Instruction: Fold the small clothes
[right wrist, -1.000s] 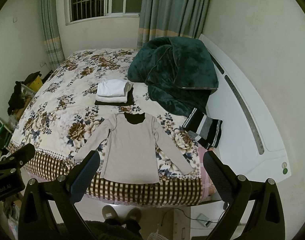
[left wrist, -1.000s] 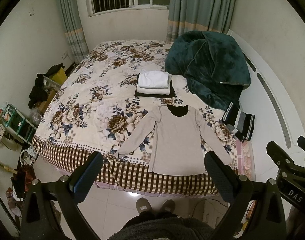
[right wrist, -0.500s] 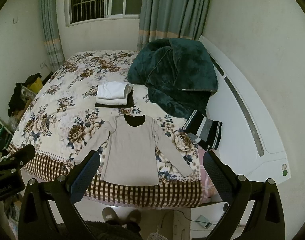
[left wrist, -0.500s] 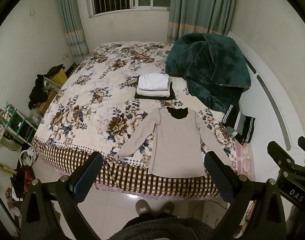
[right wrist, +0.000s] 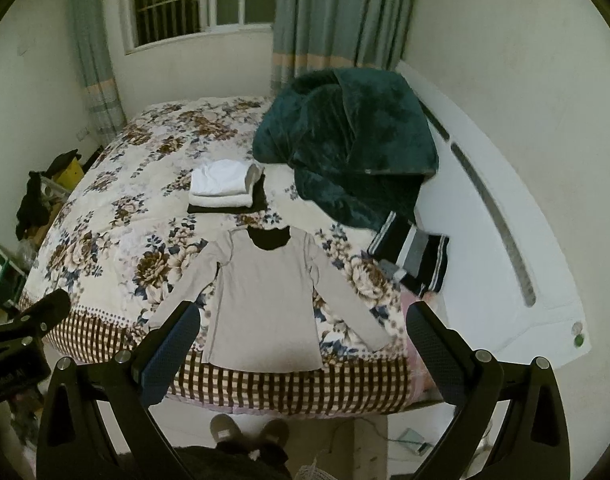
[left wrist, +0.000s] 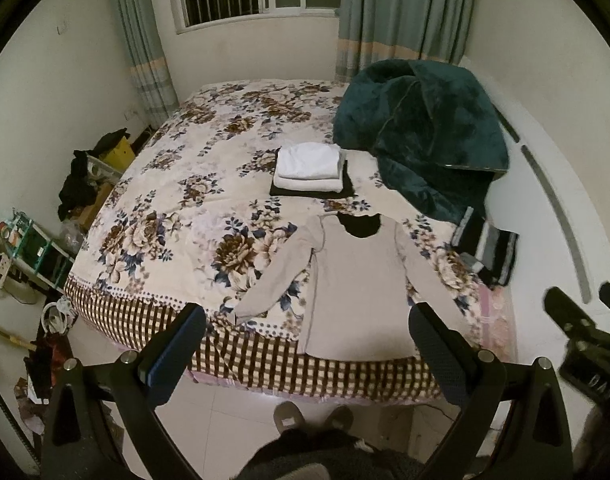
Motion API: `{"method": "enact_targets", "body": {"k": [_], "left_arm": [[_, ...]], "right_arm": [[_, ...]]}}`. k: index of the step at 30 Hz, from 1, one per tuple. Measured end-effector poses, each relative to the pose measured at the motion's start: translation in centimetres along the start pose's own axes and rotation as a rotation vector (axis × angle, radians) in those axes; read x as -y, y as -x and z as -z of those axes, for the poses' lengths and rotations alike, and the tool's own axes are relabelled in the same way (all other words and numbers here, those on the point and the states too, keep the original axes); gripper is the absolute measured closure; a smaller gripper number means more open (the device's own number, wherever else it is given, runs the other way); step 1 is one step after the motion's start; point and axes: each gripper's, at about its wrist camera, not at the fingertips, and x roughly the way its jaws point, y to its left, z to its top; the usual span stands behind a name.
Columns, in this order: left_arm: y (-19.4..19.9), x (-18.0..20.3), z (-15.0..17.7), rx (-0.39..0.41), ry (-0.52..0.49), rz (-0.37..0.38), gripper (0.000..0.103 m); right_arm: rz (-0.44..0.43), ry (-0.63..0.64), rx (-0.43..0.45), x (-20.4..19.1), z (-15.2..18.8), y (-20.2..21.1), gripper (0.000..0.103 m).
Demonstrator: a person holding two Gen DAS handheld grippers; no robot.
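Both your left claw and right claw hang wide open, empty, above the beige top spread flat at the bed's near edge. Lower onto 1 sleeve cuff, pinch, fold inward.

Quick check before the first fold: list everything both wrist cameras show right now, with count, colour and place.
Long-sleeve top: one, beige with a dark neckline, spread flat at the near edge of the bed, sleeves out.
Folded stack: white pieces on a dark one, mid-bed beyond the top.
Blanket: one, dark teal, heaped on the right of the bed.
Striped garment: one, black, grey and white, right edge of the bed.
Bedspread: one, cream floral with a brown checked border.
Curtains: grey-green, either side of the window.
Clutter: dark clothes and boxes, floor at left.
Slippers: two, grey, person's feet.
Left hand-held gripper: open, empty.
Right hand-held gripper: open, empty.
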Motion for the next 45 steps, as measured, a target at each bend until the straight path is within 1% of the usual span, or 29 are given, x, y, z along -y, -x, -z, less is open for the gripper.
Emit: {"method": "enact_targets", "body": {"k": [3,5,8,9,12,13,14,15,16,17,19,20,22,24,26,28,29,30,31,32,33,36,37,38,39,41,42,43,45], "left_arm": [[-4.1,0.9,0.0,-0.026,-0.031,-0.042,0.0],[-8.2,1.7,0.1,-0.05,-0.052,-0.072,0.0],[-15.2,2.7,0.8,-0.11,-0.065,-0.115,0.0],[-18.4,3.1,1.3,-0.14,-0.065,-0.128,0.0],[-25.6,4.0,2.8,-0.197,-0.065,-0.153,0.0],[-29.3,4.5,3.8,-0.234,-0.072,-0.167,0.0],[-31.5,4.9,4.4,-0.255,-0.076,-0.176,0.0],[-34.9,5.2,5.4,-0.281,-0.081,-0.183,0.0],[-36.6,5.5,6.0,-0.299,-0.085,-0.191,0.0],[-39.5,5.7,7.0,-0.328,-0.087,-0.201,0.0],[-44.6,6.0,8.8,-0.382,-0.089,-0.207,0.0],[-46.6,6.1,9.5,-0.403,-0.092,-0.21,0.0],[-49.9,6.0,10.3,-0.438,-0.099,-0.209,0.0],[-52.8,5.8,10.8,-0.453,-0.104,-0.204,0.0],[-55.3,5.8,10.9,-0.452,-0.119,-0.203,0.0],[-57.0,5.7,10.6,-0.451,-0.118,-0.198,0.0],[-57.8,5.5,10.4,-0.452,-0.114,-0.194,0.0],[-58.4,5.3,10.1,-0.452,-0.11,-0.191,0.0],[-58.8,5.2,9.9,-0.456,-0.107,-0.187,0.0],[-59.2,4.9,9.4,-0.459,-0.105,-0.184,0.0],[-59.2,4.7,9.1,-0.456,-0.103,-0.182,0.0],[-57.9,3.0,7.3,-0.412,-0.095,-0.173,0.0],[-57.3,2.3,6.5,-0.391,-0.092,-0.178,0.0],[-56.6,1.5,6.1,-0.374,-0.088,-0.186,0.0],[-56.0,0.7,5.7,-0.359,-0.081,-0.193,0.0],[-54.2,-1.9,5.0,-0.322,-0.052,-0.216,0.0],[-53.2,-3.6,4.9,-0.306,-0.035,-0.238,0.0],[-52.5,-5.3,4.8,-0.297,-0.017,-0.257,0.0],[-51.5,-9.0,5.0,-0.294,0.029,-0.303,0.0]], "right_arm": [[0.034,-0.083,-0.082,3.0,0.0,-5.8,0.0],[0.07,-0.158,-0.145,6.1,0.7,-10.7,0.0],[0.129,-0.262,-0.24,11.0,3.5,-19.0,0.0],[0.143,-0.305,-0.278,12.8,4.8,-22.1,0.0],[0.179,-0.429,-0.356,17.9,9.5,-30.6,0.0],[0.187,-0.475,-0.378,19.4,11.1,-33.3,0.0],[0.195,-0.525,-0.399,21.0,12.8,-36.2,0.0],[0.215,-0.575,-0.419,22.5,14.6,-39.1,0.0],[0.229,-0.613,-0.433,23.7,16.1,-41.4,0.0],[0.249,-0.676,-0.464,25.2,18.1,-44.4,0.0],[0.245,-0.788,-0.502,26.9,21.1,-48.9,0.0],[0.235,-0.868,-0.515,28.1,22.9,-51.3,0.0],[0.215,-0.985,-0.511,29.0,25.3,-54.6,0.0],[0.184,-1.068,-0.484,29.3,26.6,-57.3,0.0],[0.181,-1.102,-0.45,29.1,27.1,-59.4,0.004],[0.203,-1.113,-0.42,28.4,27.2,-61.0,0.02],[0.222,-1.109,-0.407,28.0,27.1,-61.3,0.027],[0.252,-1.093,-0.387,27.4,26.8,-61.4,0.042],[0.276,-1.075,-0.369,26.8,26.4,-61.4,0.065],[0.298,-1.057,-0.361,26.1,25.9,-61.2,0.078],[0.321,-1.028,-0.354,25.3,25.2,-60.8,0.096],[0.345,-0.864,-0.269,21.1,21.1,-58.7,0.096],[0.344,-0.78,-0.241,19.0,19.3,-57.8,0.096],[0.323,-0.65,-0.209,15.5,16.8,-56.7,0.096],[0.307,-0.558,-0.202,12.9,15.0,-56.3,0.096],[0.274,-0.269,-0.207,4.6,11.7,-55.7,0.096],[0.238,-0.128,-0.208,-0.2,10.9,-55.6,0.096],[0.199,-0.005,-0.216,-4.8,10.6,-55.6,0.096],[0.139,0.184,-0.233,-12.9,11.5,-55.7,0.096]]}}
